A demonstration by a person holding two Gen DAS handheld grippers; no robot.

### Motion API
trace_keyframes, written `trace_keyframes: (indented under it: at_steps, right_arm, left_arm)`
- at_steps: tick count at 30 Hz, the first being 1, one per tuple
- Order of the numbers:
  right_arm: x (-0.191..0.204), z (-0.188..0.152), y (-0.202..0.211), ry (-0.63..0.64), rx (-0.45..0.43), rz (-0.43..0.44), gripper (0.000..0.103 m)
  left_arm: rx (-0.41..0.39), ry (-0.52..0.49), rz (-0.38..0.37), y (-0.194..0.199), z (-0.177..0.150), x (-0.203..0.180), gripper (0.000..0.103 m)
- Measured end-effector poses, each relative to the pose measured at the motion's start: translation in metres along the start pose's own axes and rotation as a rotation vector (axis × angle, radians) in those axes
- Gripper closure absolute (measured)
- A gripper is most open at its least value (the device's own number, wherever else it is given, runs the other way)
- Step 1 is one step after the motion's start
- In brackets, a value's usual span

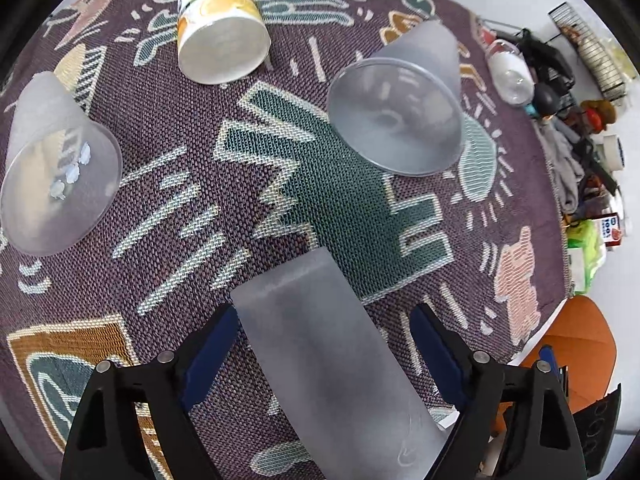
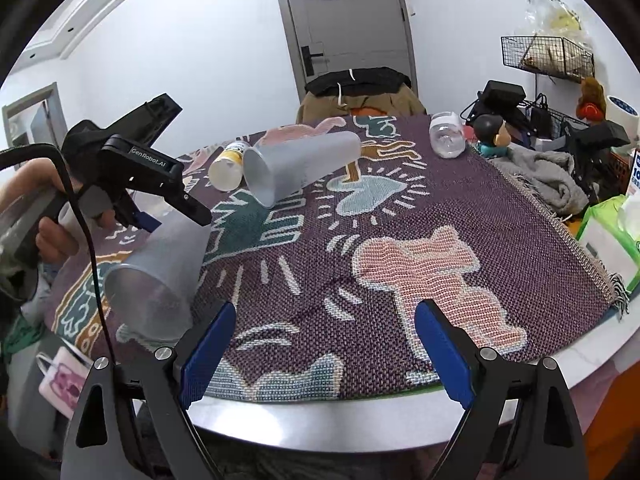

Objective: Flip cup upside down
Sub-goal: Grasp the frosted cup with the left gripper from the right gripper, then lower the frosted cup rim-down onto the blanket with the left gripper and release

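A frosted translucent cup (image 1: 320, 344) stands upside down between the fingers of my left gripper (image 1: 324, 344), base up. The blue pads (image 1: 212, 348) stand apart from its walls, so the gripper is open around it. The right wrist view shows the same cup (image 2: 160, 272) under the left gripper (image 2: 168, 208), near the table's left edge. A second frosted cup (image 1: 400, 112) lies on its side mid-table, also in the right wrist view (image 2: 296, 164). A third frosted cup (image 1: 56, 160) lies on its side at the left. My right gripper (image 2: 324, 344) is open and empty above the front edge.
A yellow-and-white paper cup (image 1: 220, 28) lies on its side at the back. A patterned woven cloth (image 2: 400, 208) covers the round table. A clear bottle (image 2: 446, 136), a figurine (image 2: 492, 130), a grey cloth (image 2: 548, 176), boxes and wire racks crowd the right side. A chair (image 2: 360, 96) stands behind.
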State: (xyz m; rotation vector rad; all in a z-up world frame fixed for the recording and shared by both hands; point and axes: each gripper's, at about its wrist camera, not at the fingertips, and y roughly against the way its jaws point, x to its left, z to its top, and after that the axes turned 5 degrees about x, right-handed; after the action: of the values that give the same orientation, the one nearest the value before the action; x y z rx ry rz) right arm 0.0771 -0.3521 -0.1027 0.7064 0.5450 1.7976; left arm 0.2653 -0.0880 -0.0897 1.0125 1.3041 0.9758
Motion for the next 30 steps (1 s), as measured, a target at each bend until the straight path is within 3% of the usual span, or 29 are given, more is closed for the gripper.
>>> trace_keyframes:
  at_steps: [7,11,14,24,27,30]
  right_arm:
    - [-0.009,-0.001,-0.004,-0.03,0.017,0.003,0.011]
    - [-0.012,-0.001,-0.004,-0.037,0.02,0.005,0.011]
    - [-0.013,-0.001,-0.006,-0.04,0.027,0.007,0.011]
    - [-0.014,-0.001,-0.004,-0.04,0.018,0.005,0.011]
    - [-0.012,-0.001,-0.004,-0.033,0.015,0.0,0.011]
    - [-0.01,-0.001,-0.004,-0.026,0.014,-0.004,0.011]
  left_arm:
    - [0.053,0.007,0.06,-0.012,0.014,-0.002,0.016]
    - [0.079,0.031,0.078,-0.021,0.021,0.002,0.034]
    - [0.065,0.038,0.083,-0.019,0.024,0.003,0.037]
    - [-0.143,-0.087,0.064,0.045,0.013,-0.013,0.043]
    - [-0.241,-0.151,0.083,0.064,-0.002,-0.025,0.044]
    - [-0.384,-0.241,0.147,0.081,-0.014,-0.043,0.045]
